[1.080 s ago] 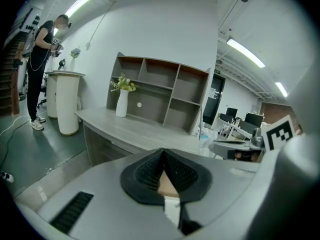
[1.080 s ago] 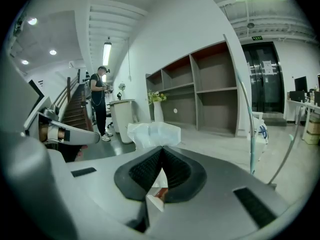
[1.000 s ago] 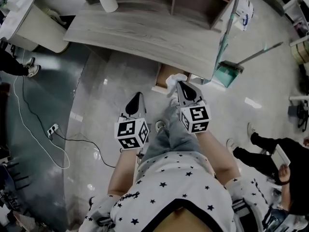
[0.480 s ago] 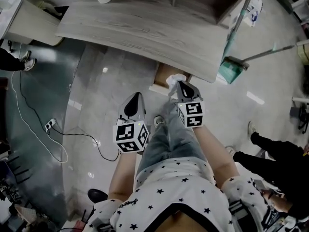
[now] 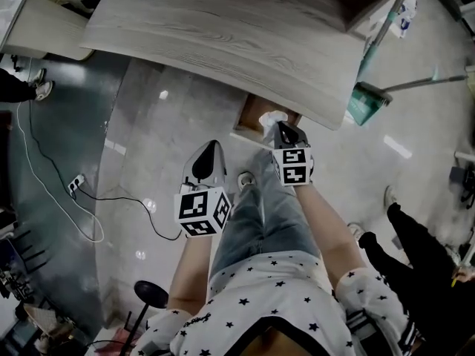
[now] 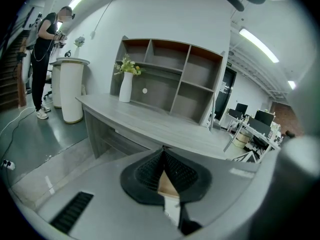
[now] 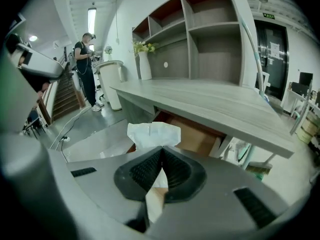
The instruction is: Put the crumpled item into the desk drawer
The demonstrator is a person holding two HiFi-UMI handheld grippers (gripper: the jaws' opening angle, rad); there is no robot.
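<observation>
Fingers (image 7: 142, 171) of right gripper (image 7: 161, 154) clamped on crumpled tissue (image 7: 154, 134), pulled-out drawer (image 7: 197, 136) just ahead; left gripper (image 6: 163, 156) closed, empty, farther back.

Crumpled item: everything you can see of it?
The crumpled item is white, thin and creased, like tissue or paper. The right gripper is shut on its lower part; a wrinkled tuft sticks out past the jaw tips. It is held in the air by the open brown drawer under the desk; only the jaws visibly touch it.
</observation>
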